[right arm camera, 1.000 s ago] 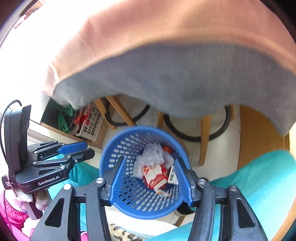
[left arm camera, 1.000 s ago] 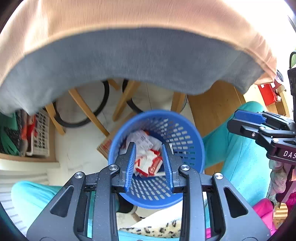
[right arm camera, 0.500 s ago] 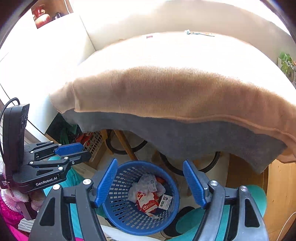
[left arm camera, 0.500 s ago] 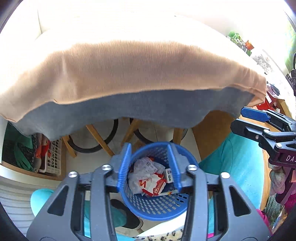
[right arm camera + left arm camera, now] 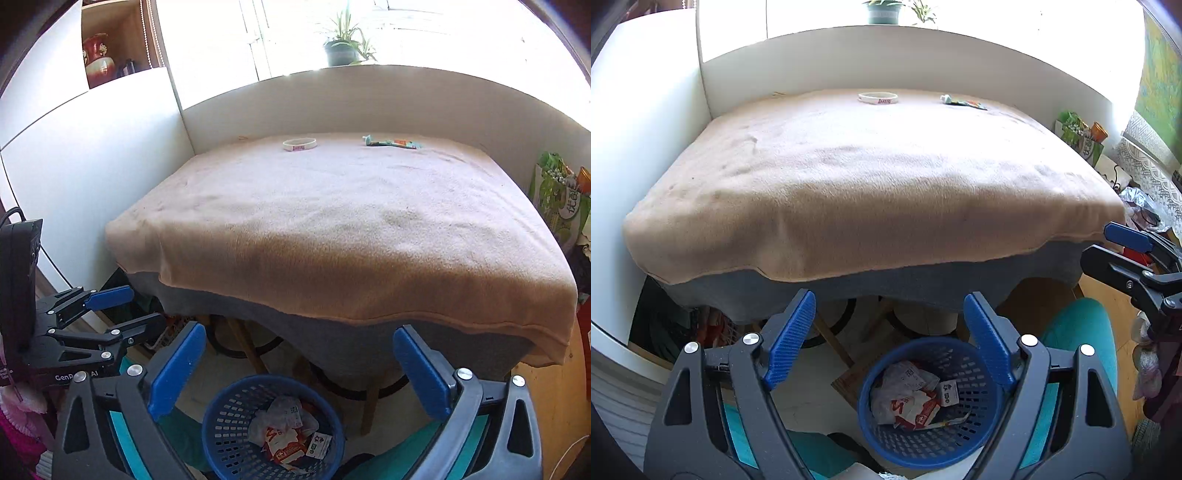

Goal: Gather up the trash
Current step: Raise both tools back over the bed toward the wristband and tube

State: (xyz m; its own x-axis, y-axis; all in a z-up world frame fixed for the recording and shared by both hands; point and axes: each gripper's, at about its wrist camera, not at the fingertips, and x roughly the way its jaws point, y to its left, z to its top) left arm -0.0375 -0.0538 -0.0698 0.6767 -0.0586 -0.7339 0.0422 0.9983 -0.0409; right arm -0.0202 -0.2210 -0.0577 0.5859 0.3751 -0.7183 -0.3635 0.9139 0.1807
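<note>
A blue mesh trash basket [image 5: 929, 443] [image 5: 225, 428] stands on the floor below the table edge, holding crumpled white and red wrappers [image 5: 908, 397] [image 5: 286, 432]. My left gripper [image 5: 890, 343] is open and empty, raised above the basket at the table's near edge. My right gripper [image 5: 299, 365] is open and empty, likewise above the basket. On the tan blanket-covered table [image 5: 871, 177] [image 5: 351, 229], far side, lie a white wristband [image 5: 878, 98] [image 5: 299, 144] and a small colourful tube [image 5: 964, 102] [image 5: 391, 142].
White walls enclose the table at left and back. A potted plant [image 5: 343, 44] stands on the sill behind. Wooden stool legs [image 5: 245, 347] stand under the table. Snack bags [image 5: 557, 199] sit at the right. My teal-clad knees [image 5: 1082, 343] flank the basket.
Both grippers have risen from down at the basket to table height and opened wider. The table top with the wristband and tube has come into view.
</note>
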